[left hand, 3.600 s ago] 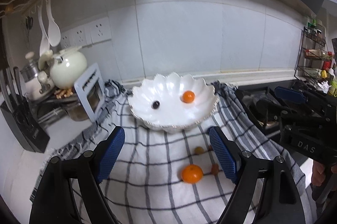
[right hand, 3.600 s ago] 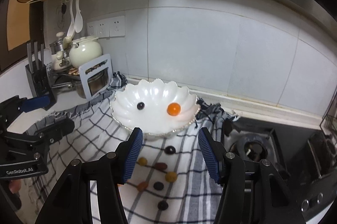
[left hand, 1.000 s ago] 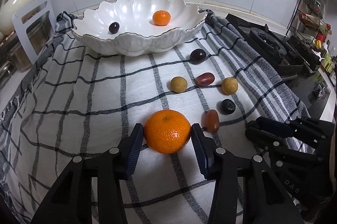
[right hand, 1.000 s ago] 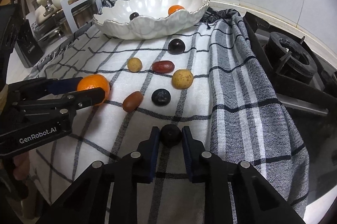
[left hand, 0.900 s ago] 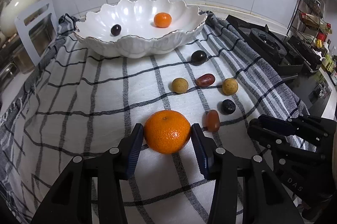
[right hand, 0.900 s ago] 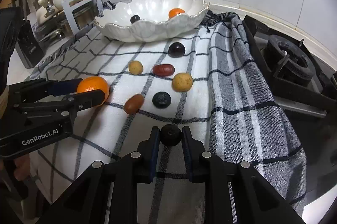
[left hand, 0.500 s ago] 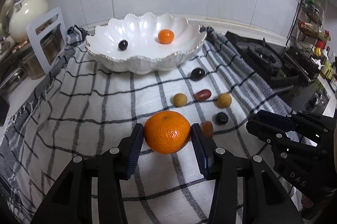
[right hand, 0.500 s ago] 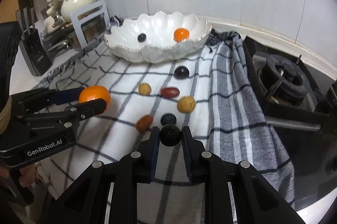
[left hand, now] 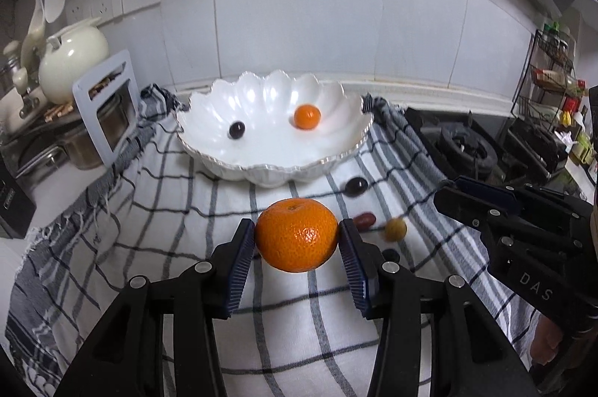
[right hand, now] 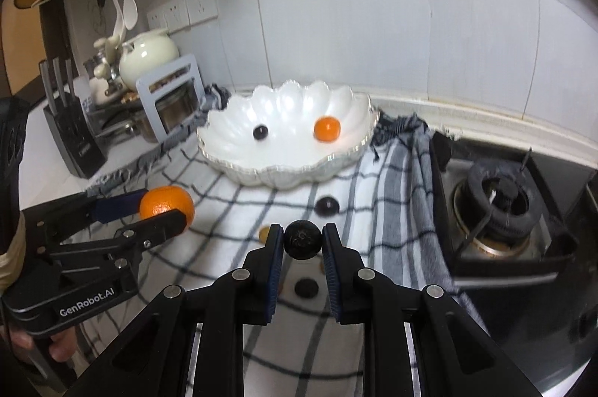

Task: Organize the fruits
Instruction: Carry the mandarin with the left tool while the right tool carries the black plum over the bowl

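Above checked cloth (left hand: 149, 247), grippers pinch mandarin (left hand: 297, 234) and dark fruit (right hand: 302, 239).

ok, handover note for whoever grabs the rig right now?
Left gripper: shut on the large mandarin, lifted clear of the checked cloth.
Right gripper: shut on a small dark fruit, also lifted.
Done: a small mandarin and a dark round fruit lie in the white scalloped bowl.
Left: drop both held fruits in the bowl, then clear the small fruits on the cloth.

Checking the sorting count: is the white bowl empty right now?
No, the white bowl already holds a small orange fruit and a dark round fruit.
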Demonstrator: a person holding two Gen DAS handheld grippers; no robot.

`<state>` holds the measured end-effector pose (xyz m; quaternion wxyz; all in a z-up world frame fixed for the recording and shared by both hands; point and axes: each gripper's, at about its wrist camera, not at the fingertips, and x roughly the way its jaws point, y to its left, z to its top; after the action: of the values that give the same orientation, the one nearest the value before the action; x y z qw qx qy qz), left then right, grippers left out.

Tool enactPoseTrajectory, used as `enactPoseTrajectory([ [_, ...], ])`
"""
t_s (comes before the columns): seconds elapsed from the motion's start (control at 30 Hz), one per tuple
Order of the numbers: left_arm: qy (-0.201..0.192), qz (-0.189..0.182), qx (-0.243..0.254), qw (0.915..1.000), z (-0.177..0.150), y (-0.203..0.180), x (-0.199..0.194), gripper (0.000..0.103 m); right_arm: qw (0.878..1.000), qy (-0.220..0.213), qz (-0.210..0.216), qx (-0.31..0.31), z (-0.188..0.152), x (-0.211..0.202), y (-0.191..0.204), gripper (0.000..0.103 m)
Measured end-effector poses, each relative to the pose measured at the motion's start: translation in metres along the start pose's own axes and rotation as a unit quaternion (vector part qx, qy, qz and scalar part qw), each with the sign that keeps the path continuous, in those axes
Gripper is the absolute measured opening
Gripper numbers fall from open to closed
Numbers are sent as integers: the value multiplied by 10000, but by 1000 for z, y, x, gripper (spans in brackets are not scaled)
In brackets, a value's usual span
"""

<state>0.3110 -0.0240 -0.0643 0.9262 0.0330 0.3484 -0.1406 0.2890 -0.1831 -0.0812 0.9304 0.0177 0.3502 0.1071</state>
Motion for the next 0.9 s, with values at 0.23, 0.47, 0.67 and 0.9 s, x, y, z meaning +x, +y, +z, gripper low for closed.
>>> enactPoseTrajectory([
  [0.23,-343,217,-24,9992,20,7,-10,46,9994,-311,2,-156,24,0,2,23],
  [0.47,-611,384,15,9974,38,12,-14,46,9980,-555,-47,-300,46,2,3,23],
  [0.67,-785,464,20,9958,56,19,-13,46,9966,-726,-42,-378,68,8,5,23],
  [0.9,-804,569,26,9951,75,27,1,45,9962,-729,-55,-463,89,26,4,23],
])
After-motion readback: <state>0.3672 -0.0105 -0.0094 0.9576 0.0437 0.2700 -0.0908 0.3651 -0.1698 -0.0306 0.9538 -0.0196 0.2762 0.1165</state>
